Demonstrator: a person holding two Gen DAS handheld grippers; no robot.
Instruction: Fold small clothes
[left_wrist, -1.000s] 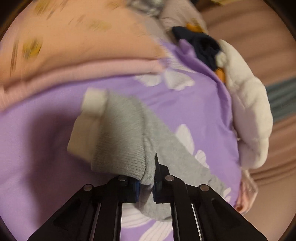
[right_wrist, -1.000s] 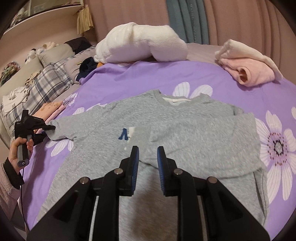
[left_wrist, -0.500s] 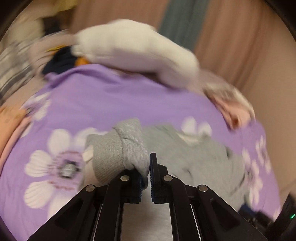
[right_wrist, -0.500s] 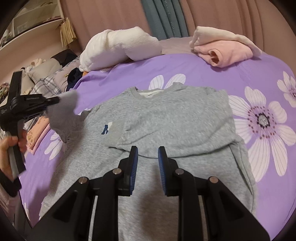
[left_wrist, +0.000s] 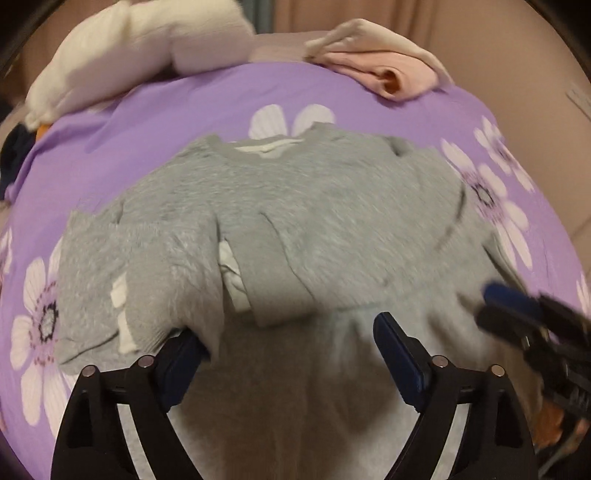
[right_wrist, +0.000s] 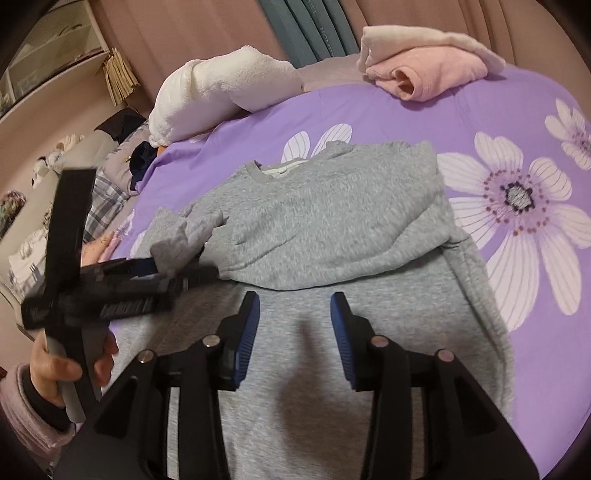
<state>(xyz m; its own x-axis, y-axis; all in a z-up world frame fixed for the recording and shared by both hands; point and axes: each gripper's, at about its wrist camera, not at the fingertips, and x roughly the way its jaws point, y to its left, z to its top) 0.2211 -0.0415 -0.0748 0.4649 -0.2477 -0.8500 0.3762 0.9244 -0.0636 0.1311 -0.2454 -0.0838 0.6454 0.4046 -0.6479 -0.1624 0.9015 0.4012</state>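
Note:
A grey sweatshirt lies face up on the purple flowered bedspread, one sleeve folded across its chest. The other grey sleeve is bunched over the shirt's left side. Its cuff drapes on one pad of my left gripper, whose jaws are opening wide and no longer press on it. In the right wrist view the left gripper hovers at the shirt's left edge with the sleeve sagging off its tips. My right gripper hangs over the sweatshirt's lower body, jaws opening, nothing between them.
A white plush bundle and a folded pink garment lie at the bed's far edge. A dark garment and a plaid pillow sit at the left. A person's hand holds the left gripper.
My left gripper carried the sleeve from the left over the shirt's body, then opened and let it go. The right gripper's jaws widened over the hem.

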